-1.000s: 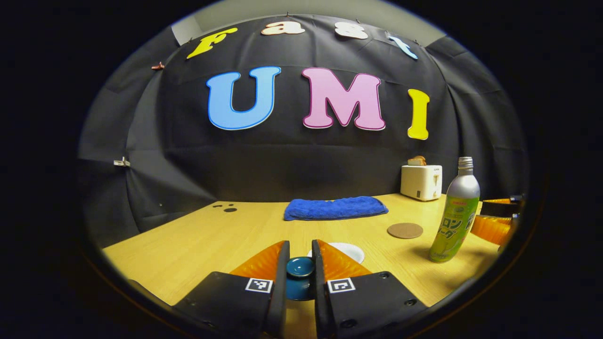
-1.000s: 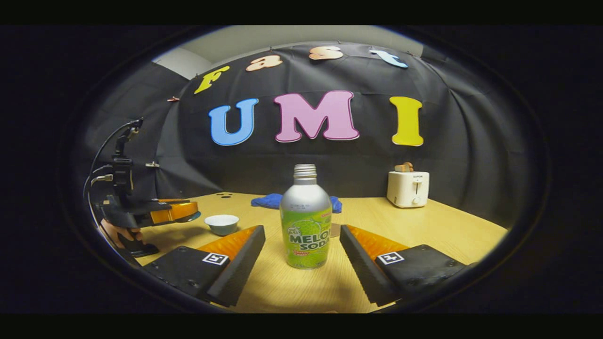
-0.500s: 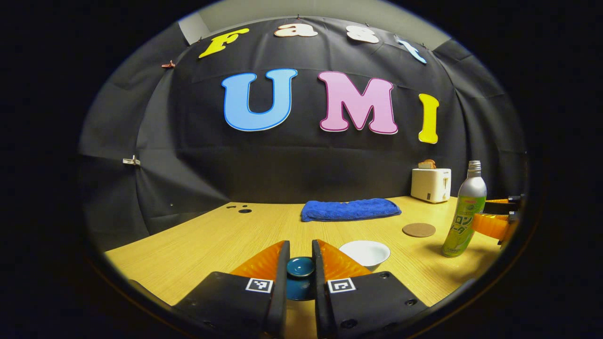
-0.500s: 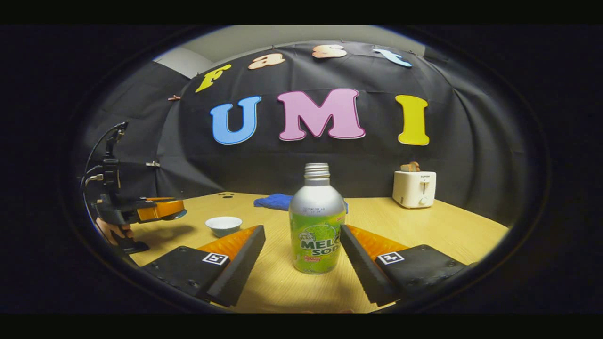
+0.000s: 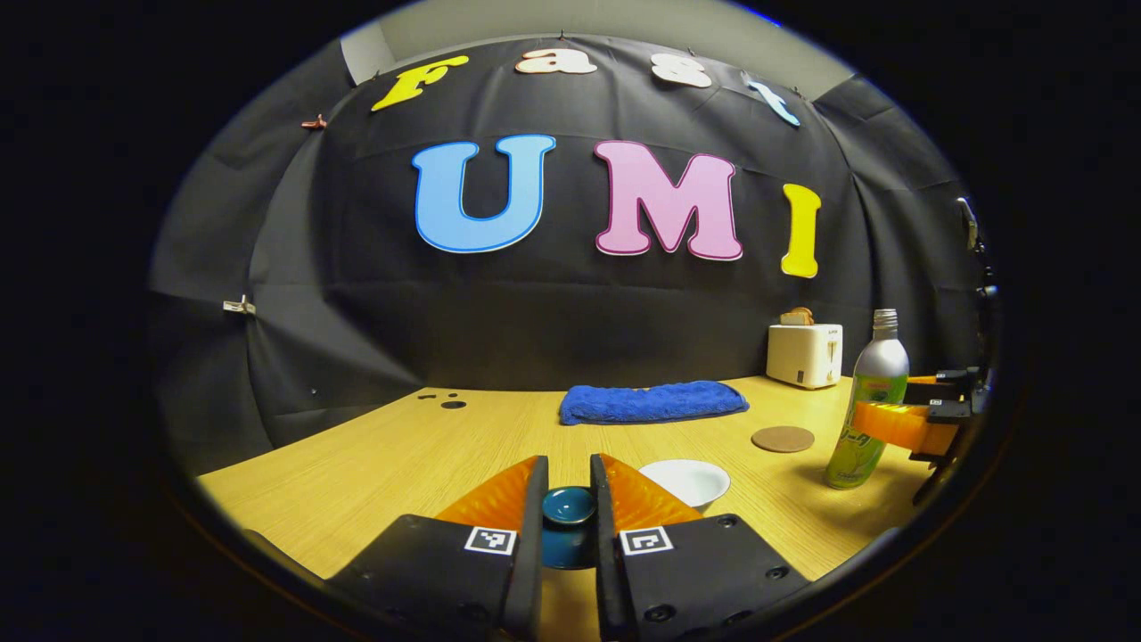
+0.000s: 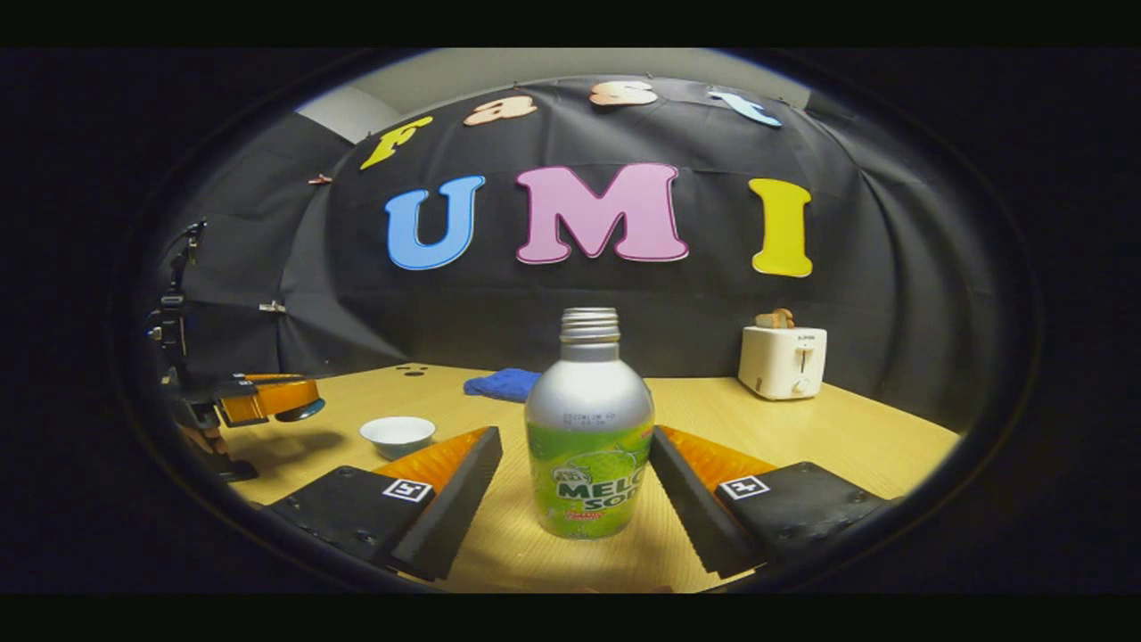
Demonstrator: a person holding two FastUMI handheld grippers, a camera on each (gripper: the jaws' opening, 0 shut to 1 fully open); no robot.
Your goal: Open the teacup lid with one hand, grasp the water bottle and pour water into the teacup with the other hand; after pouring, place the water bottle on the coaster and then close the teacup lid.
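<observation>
The left gripper (image 5: pixel 567 504) gripped the teacup lid (image 5: pixel 569 506), leaving the teacup (image 5: pixel 685 481) just right uncovered; the right gripper (image 6: pixel 575 477) stood released around the water bottle (image 6: pixel 588 428) for grasping.

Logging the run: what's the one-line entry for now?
left gripper: holding teacup lid | right gripper: open around bottle | teacup: uncovered

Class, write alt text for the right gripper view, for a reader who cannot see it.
The open right gripper straddles an upright silver-and-green metal bottle, uncapped, on a pale wooden table. To the left stands an uncovered white teacup; beyond it the left gripper holds the dark teal lid above the table. A white toaster stands behind.
</observation>
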